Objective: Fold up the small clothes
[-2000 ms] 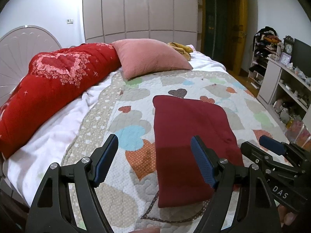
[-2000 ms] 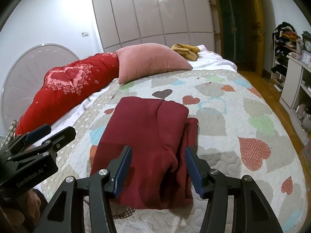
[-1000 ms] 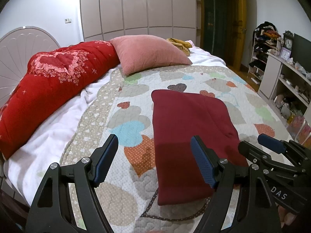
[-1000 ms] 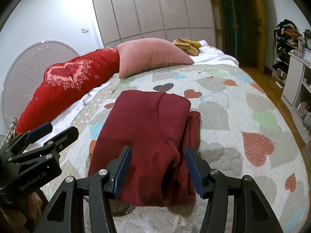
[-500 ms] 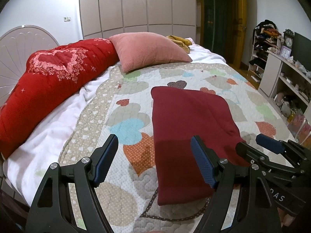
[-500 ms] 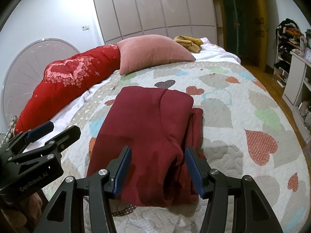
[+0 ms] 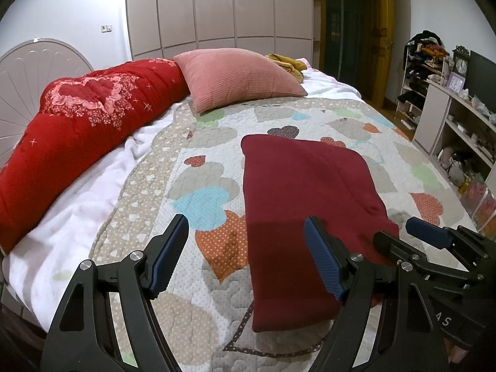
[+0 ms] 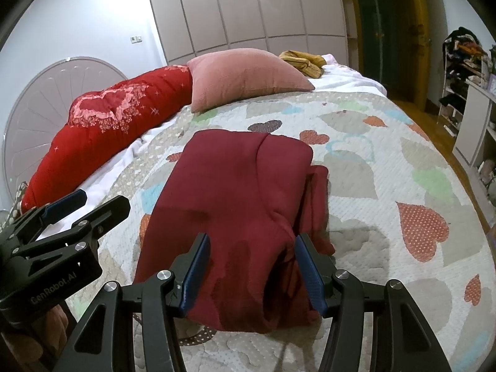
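Observation:
A dark red garment (image 7: 303, 198) lies folded into a long rectangle on the heart-patterned quilt (image 7: 204, 204). In the right wrist view the garment (image 8: 235, 192) shows a thicker bunched fold along its right side. My left gripper (image 7: 246, 226) hovers open above the garment's near left edge, its pads touching nothing. My right gripper (image 8: 252, 241) hangs open over the near end of the garment, with cloth below the fingers and none pinched. Each gripper shows in the other's view: the right gripper (image 7: 400, 232) at the right, the left gripper (image 8: 104, 201) at the left.
A rolled red duvet (image 7: 80, 124) and white blanket (image 7: 77, 204) run along the bed's left side. A pink pillow (image 7: 238, 77) and a yellow garment (image 7: 288, 62) lie at the far end. White shelves (image 7: 449, 130) stand to the right of the bed.
Both grippers stay open and nearly still. The views have shifted only slightly, and the red garment lies as before.

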Tool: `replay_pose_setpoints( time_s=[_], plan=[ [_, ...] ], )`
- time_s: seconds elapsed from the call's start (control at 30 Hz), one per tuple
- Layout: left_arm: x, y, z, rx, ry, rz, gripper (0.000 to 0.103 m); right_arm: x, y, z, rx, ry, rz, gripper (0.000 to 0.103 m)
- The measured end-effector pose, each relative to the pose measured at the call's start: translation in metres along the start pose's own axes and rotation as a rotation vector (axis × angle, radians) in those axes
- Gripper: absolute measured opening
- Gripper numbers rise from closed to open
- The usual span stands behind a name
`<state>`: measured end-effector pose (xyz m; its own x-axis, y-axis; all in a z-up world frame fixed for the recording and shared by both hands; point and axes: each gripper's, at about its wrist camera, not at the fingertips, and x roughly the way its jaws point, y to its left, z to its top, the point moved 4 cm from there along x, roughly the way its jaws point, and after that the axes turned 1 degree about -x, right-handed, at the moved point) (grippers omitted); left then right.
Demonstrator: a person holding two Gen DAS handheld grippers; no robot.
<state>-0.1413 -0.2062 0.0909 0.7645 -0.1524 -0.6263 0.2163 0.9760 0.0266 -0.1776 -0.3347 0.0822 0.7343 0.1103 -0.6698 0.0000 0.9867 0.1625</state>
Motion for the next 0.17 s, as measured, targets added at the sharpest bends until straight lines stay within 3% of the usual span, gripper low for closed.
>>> replay_pose_setpoints(
  time_s=[0.17],
  plan=[
    [0.0091, 0.0058, -0.0001, -0.010, 0.016, -0.006, 0.078, 0.0019, 0.0004, 0.0001, -0.003, -0.002, -0.001, 0.055]
  ],
)
